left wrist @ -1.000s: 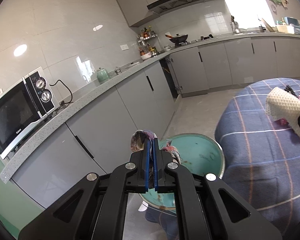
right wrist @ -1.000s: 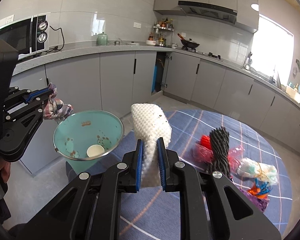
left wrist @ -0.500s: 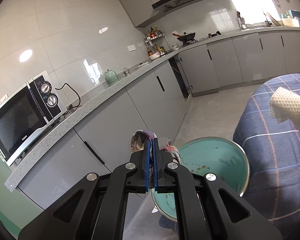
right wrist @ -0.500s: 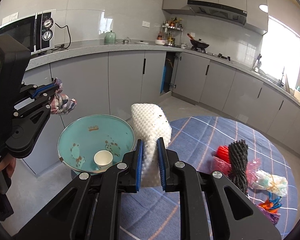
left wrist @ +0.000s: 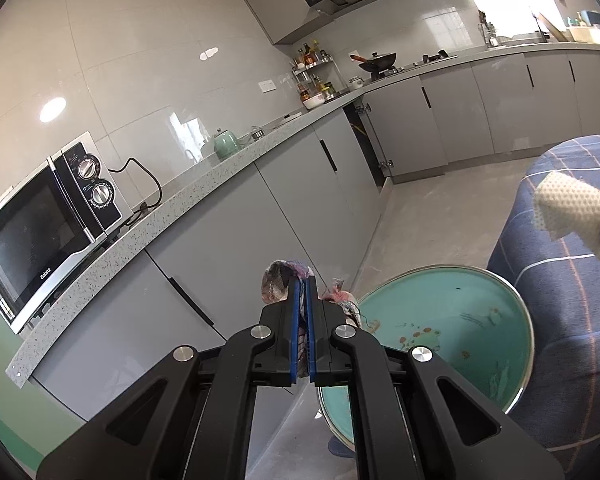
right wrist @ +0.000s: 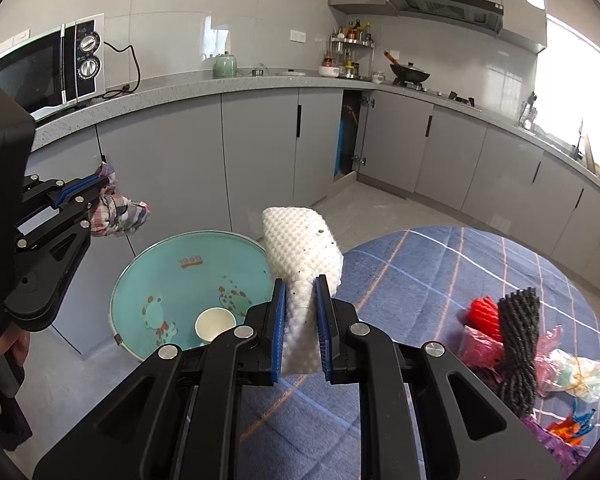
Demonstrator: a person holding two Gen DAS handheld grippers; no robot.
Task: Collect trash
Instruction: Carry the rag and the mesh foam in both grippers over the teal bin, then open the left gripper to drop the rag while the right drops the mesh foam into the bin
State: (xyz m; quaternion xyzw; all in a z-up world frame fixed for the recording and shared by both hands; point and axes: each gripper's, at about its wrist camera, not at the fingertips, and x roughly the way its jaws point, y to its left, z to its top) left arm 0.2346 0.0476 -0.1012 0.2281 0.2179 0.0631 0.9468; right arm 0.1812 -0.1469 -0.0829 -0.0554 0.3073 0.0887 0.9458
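My left gripper is shut on a crumpled plaid cloth scrap and hangs just left of a teal basin on the floor. The right wrist view shows this left gripper at the left, with the cloth scrap dangling above the rim of the basin. A white paper cup lies inside the basin. My right gripper is shut on a white foam net sleeve, held over the table edge beside the basin. In the left wrist view the sleeve shows at the far right.
A round table with a blue checked cloth carries more trash: a red and black yarn bundle, pink plastic and a white bag. Grey cabinets and a counter with a microwave line the wall behind the basin.
Both grippers have moved closer to the teal basin, which now looks larger in both views. Each one still holds its piece of trash.
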